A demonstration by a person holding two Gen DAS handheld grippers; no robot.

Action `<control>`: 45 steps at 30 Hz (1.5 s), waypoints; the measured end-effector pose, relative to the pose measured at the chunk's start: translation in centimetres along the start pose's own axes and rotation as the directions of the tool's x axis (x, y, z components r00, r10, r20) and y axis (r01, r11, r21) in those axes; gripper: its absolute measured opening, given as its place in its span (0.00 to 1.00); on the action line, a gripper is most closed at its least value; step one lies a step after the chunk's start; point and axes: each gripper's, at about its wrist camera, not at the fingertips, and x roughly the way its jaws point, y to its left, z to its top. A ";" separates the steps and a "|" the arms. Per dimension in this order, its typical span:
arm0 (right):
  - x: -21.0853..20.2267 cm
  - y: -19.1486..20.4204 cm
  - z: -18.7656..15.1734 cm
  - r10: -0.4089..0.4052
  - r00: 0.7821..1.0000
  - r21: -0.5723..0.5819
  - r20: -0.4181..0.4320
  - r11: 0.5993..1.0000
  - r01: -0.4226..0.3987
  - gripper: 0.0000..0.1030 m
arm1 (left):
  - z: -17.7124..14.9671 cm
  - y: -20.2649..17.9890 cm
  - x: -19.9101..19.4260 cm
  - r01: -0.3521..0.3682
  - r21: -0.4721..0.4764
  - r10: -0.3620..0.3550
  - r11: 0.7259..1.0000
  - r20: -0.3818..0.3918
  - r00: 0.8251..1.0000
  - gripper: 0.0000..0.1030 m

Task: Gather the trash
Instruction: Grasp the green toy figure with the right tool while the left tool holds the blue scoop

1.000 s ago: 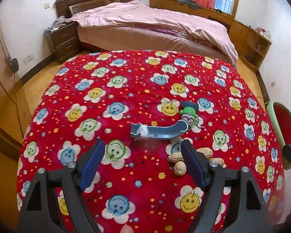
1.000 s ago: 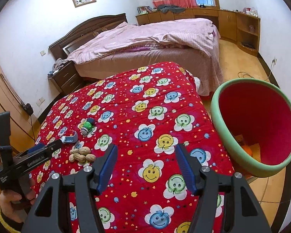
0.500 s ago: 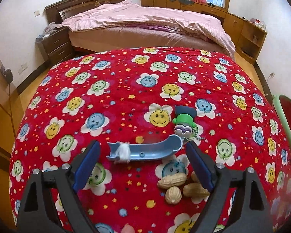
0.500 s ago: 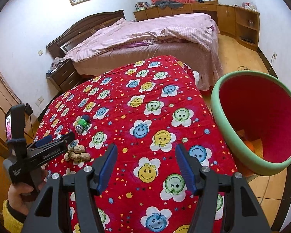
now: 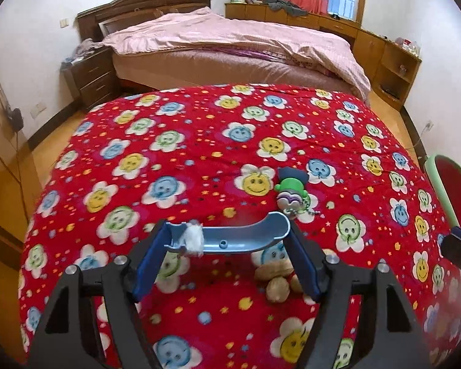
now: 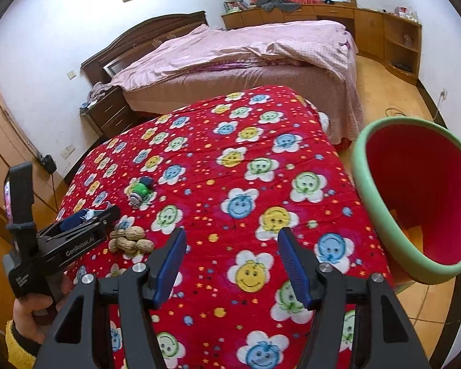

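Left gripper [image 5: 227, 240] blue fingers [image 5: 149, 261] straddle the curved grey-blue plastic piece [image 5: 236, 240] with a white tissue wad [image 5: 193, 240] stuck on it; the jaws have just been closing, each finger right at one end of the piece, looks touching but a firm clench can't be confirmed. Piece lies flat on the red smiley-flower blanket [image 5: 199, 141] covering the bench, long axis running left-right across the left wrist view, upturned curl at its right end, tissue near its left end. Peanuts in shell [image 5: 276, 279] sit just below the right end, partly behind the right finger; the green-and-purple toy figure [image 5: 292, 193] is just beyond it. A hand [image 6: 30, 313] with a yellow cuff holds the left gripper pitched down at the blanket. Versus a second ago, the left fingers were short of the piece, now level with its ends. Right gripper [image 6: 232, 261] hovers released over the blanket, nothing between its fingers, same spread as before; green-rimmed red bin [image 6: 375, 209] beside the bench at right.
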 end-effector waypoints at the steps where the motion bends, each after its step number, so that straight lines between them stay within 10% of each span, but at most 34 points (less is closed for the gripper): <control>1: 0.1 0.3 0.1 0.003 1.000 -0.009 -0.001 1.000 -0.003 0.63 | 0.0 0.4 -0.3 -0.003 -0.014 0.003 1.000 0.001 1.000 0.72; 31: 10.0 12.9 2.7 0.059 0.995 -0.217 -0.079 0.973 -0.075 0.62 | -1.5 10.3 -0.4 -0.131 -0.240 0.126 0.962 -0.034 0.991 0.72; 45: 12.6 12.6 3.0 0.039 0.995 -0.180 -0.090 0.982 -0.054 0.31 | -1.5 11.0 0.1 -0.129 -0.266 0.124 0.955 -0.038 0.992 0.72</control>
